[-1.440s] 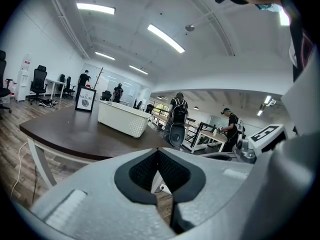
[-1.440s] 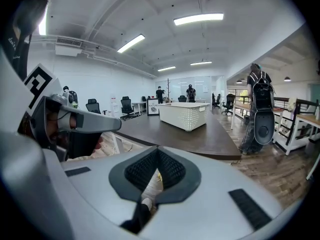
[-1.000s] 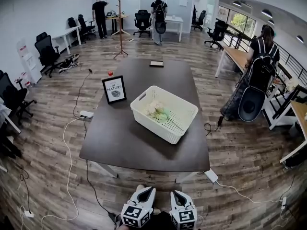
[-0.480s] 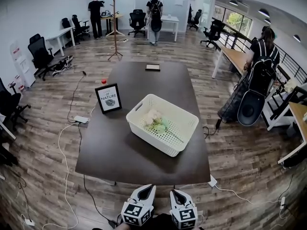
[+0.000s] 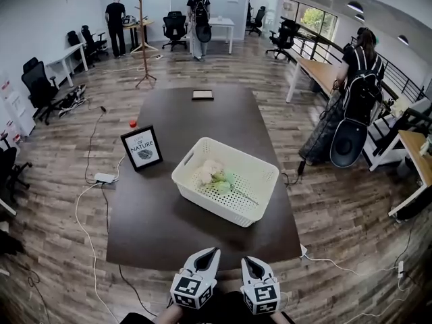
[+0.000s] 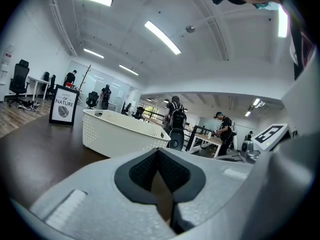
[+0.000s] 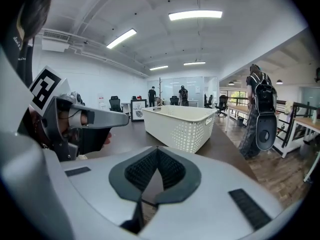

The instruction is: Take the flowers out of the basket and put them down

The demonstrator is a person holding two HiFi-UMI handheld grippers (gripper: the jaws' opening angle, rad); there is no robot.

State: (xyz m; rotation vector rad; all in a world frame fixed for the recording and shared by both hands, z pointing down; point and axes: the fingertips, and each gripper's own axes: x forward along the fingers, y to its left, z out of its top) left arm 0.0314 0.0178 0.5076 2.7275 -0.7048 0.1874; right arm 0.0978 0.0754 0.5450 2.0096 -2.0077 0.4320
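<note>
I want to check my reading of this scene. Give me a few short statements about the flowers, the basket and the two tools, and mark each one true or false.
The flowers lie inside the basket. True.
The left tool holds a flower. False: its jaws are shut on nothing.
The framed sign stands on the table. True.
The right tool reaches into the basket. False: it is by the table's near edge, apart from the basket, shut and empty.

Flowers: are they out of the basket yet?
No, the flowers lie inside the white basket on the table.
</note>
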